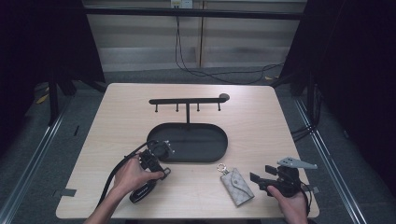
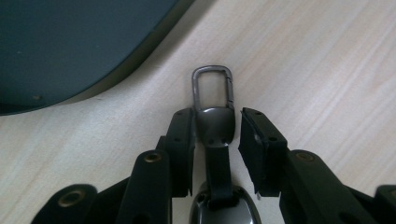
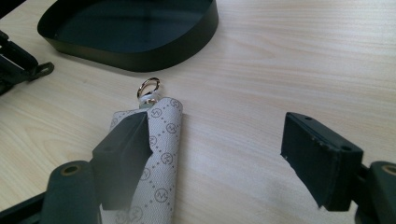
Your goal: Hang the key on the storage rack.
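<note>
My left hand-held gripper (image 2: 217,128) is nearly closed around the dark key fob (image 2: 214,126), which lies on the worktop (image 2: 327,70) just near of the black tray (image 2: 70,46); its carabiner clip (image 2: 212,86) points straight ahead, away from me.

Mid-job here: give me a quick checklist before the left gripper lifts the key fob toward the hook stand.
1. Left gripper around the key fob: ok, its metal cap sits between the pads.
2. Both pads pressing: not ok, a gap shows on one side.
3. Clip ring free: ok, it lies flat on the table, beside the tray.
4. Hook stand hooks free: ok, nothing hangs there.
5. Right gripper out of the way: ok, open, hovering at the patterned key pouch.
</note>
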`<state>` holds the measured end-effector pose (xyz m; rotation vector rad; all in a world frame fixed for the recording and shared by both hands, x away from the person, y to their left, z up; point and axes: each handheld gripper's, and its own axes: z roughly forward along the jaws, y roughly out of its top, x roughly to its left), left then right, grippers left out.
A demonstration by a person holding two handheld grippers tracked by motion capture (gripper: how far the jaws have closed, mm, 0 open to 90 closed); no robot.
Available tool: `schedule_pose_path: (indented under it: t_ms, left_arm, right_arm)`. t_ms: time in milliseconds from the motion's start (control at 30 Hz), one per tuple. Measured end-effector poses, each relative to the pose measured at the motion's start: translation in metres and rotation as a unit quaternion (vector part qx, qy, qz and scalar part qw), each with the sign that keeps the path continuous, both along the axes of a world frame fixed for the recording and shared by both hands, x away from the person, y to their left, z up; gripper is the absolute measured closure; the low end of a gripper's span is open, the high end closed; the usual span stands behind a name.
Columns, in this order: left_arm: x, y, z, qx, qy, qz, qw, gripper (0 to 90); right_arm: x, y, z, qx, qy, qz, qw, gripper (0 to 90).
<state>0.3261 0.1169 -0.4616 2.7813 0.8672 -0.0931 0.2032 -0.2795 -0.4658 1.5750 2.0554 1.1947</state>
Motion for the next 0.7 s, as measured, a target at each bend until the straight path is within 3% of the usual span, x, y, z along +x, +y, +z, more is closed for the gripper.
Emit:
schedule_pose_path:
  t_ms: [167, 500, 700]
  left_arm:
    - [-0.0005, 0.0001, -0.0031, 0.007, 0.007, 0.000, 1.0000, 67.2]
    - [-0.0009, -0.0014, -0.0030, 0.015, -0.002, -0.006, 0.9999, 68.9]
    - [0.0017, -0.0065, -0.0024, 0.032, 0.008, -0.001, 0.9995, 69.9]
  right_arm:
    - [0.0001, 0.0002, 0.0000, 0.000, 0.000, 0.000, 1.0000, 23.6]
    - [-0.0003, -0.0004, 0.0005, 0.005, -0.002, -0.003, 1.0000, 23.6]
    - [-0.0007, -0.0008, 0.0007, 0.005, -0.004, -0.002, 1.0000, 23.7]
